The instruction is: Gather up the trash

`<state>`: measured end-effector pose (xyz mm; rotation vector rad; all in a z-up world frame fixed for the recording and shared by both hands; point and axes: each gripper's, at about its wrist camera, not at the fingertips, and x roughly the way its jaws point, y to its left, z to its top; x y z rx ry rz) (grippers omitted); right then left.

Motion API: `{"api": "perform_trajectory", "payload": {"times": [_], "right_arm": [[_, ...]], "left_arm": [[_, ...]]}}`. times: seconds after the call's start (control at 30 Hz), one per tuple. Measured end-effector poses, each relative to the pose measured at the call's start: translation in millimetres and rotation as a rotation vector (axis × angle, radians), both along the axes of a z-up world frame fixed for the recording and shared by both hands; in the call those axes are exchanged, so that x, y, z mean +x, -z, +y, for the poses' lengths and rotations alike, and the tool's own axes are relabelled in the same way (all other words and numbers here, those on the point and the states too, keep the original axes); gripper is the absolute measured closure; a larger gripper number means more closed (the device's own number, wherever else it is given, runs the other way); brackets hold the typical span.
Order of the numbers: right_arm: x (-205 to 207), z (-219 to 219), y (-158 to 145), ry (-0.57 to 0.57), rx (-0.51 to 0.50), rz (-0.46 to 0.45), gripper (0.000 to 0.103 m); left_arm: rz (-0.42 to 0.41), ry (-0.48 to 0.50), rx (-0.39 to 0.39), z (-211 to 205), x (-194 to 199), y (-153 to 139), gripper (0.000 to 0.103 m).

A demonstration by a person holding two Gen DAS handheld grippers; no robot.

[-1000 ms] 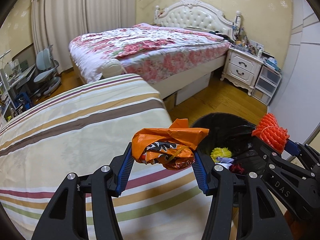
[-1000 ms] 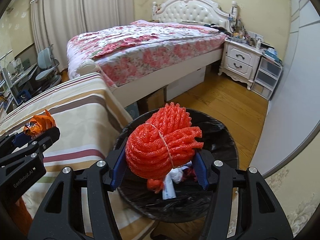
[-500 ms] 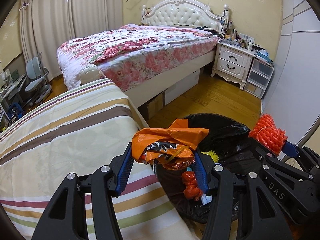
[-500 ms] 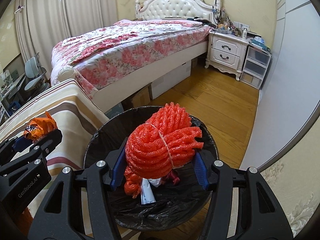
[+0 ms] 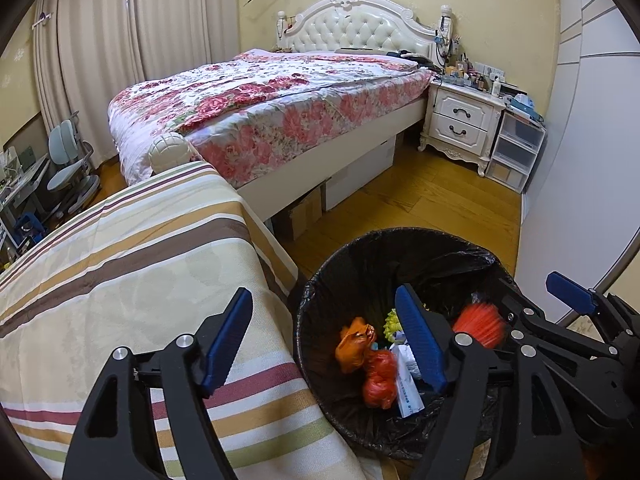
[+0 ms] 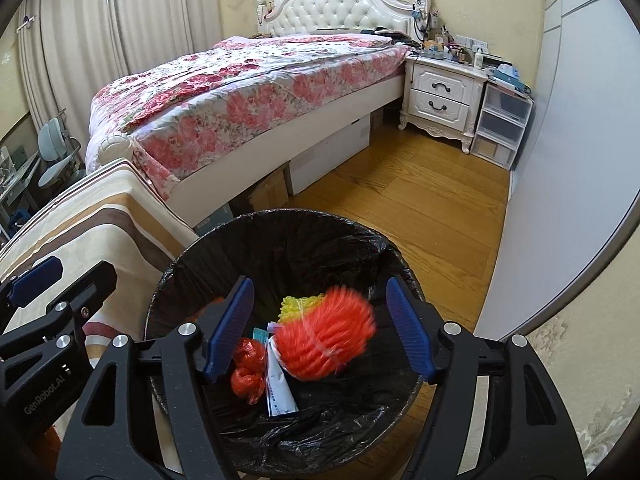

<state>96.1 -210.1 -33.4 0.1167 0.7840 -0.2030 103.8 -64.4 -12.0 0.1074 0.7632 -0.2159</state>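
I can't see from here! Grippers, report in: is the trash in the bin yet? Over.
Left gripper and right gripper opening, nothing gripped. Red foam net dropping into black bin; orange wrapper already inside. Nothing in the way.

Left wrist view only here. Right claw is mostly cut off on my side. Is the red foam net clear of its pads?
Observer: Yes. In the right wrist view the red foam net hangs blurred between the right claw jaws, which are opening. It touches neither pad and is over the trash bin.
Operator: Anything tied round it?
Observer: A thin white band crosses its middle.
Operator: What's right behind it?
Observer: A yellow foam net pokes out above its top edge, inside the bin.
Operator: How does my left claw look from there?
Observer: The left claw is opening too. From there, only one bare blue pad shows, over the striped cover.
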Motion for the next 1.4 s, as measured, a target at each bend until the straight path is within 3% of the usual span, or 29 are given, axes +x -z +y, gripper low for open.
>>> {"api": "perform_trajectory", "payload": {"times": [0.73, 1.4], "right_arm": [[-43, 23, -28, 0.000, -0.033, -0.057, 0.023], [-90, 42, -46, -0.022, -0.044, -0.104, 0.022]], "left_arm": [[-0.070, -0.068, -0.013, 36, -42, -28, 0.024], [-0.115, -0.117, -0.032, 72, -85, -43, 0.023]]}}
